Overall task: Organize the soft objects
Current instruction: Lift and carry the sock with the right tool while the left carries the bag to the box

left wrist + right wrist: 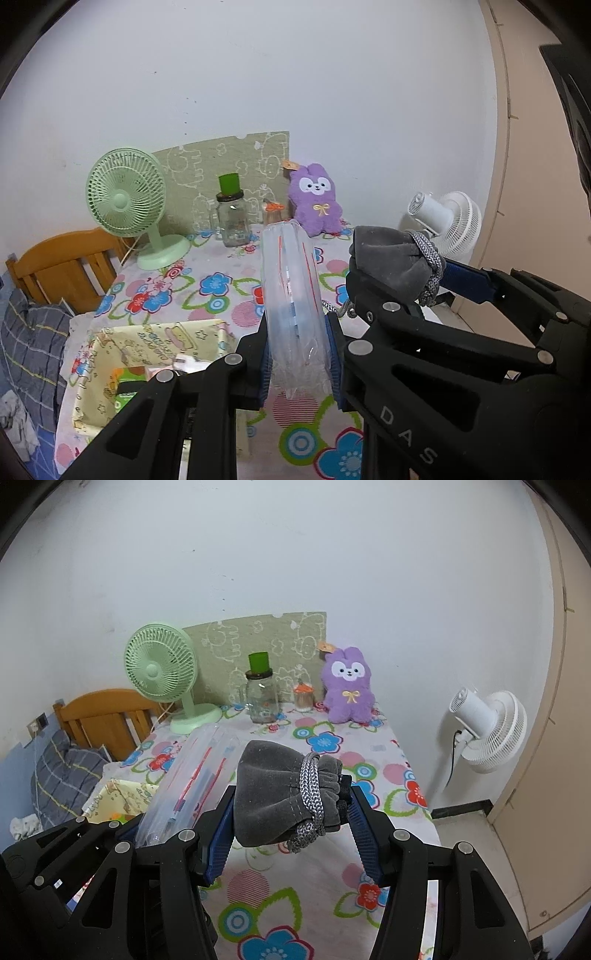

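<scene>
Up above the flower-patterned cloth of the counter (325, 853), both grippers hold soft things in the air. The left gripper (299, 354) has its jaws pinching the near end of a clear plastic zip bag with red seal lines (290, 291); the bag stands up and away from the blue pads, curved, with something dark and bluish inside that is too blurred to make out. Just to its right, the right gripper (291, 805) has its jaws pressed on the two sides of a grey velvet drawstring pouch (273, 797), whose gathered neck is wound with a grey-and-white braided cord (312, 797) and points right. Pouch and bag sit close side by side, apparently not touching.

Below the left gripper, on the near left part of the counter, stands a pale yellow fabric basket with cartoon print (99, 373), holding a few small packets, one of them green. At the far edge of the counter, from left to right, stand a mint green desk fan (162, 672), a glass jar with a green cap (261, 694), a small jar with an orange top (303, 698) and a purple plush rabbit with a yellow bow (349, 686). A white fan (487, 731) stands off the counter to the right, beside the beige door
</scene>
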`<state>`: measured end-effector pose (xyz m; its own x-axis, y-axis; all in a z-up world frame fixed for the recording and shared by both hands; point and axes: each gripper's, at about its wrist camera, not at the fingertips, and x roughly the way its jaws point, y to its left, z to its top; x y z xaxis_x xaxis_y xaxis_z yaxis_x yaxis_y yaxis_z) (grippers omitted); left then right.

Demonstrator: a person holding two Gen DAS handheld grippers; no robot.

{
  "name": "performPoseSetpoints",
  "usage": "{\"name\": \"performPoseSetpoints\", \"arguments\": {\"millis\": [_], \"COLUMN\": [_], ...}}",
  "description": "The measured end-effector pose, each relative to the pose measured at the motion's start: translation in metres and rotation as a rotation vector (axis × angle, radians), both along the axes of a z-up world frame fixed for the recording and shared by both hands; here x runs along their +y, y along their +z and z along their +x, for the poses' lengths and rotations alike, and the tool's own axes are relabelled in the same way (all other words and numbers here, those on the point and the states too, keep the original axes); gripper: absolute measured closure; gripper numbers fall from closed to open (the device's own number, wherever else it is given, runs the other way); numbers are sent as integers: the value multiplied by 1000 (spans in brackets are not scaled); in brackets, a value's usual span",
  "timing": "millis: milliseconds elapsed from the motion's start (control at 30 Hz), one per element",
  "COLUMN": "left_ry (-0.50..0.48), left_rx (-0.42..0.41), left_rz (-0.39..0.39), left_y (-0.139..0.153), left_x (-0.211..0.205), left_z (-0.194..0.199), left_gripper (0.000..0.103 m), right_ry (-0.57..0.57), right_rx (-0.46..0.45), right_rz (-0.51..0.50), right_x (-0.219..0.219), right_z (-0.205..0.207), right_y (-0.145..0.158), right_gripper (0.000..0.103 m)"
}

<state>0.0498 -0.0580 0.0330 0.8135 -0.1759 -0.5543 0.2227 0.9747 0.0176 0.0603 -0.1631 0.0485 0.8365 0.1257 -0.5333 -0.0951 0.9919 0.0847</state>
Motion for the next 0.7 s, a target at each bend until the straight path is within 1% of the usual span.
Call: {"name": "performPoseSetpoints", "arguments": {"millis": [267, 700], "left_ry": [14, 66], "left_rx": [-6, 16], "left_rz": [-2, -1], "left_y": [1, -7], "left_x": [20, 57], "left_z": [2, 8], "left_gripper": [78, 78], "right_ry": [17, 72], "right_rx": [-7, 12], "right_rz": [-6, -15], "right_x": [20, 60], "right_z": [3, 13], "right_y": [3, -2], "right_gripper": [42, 42]}}
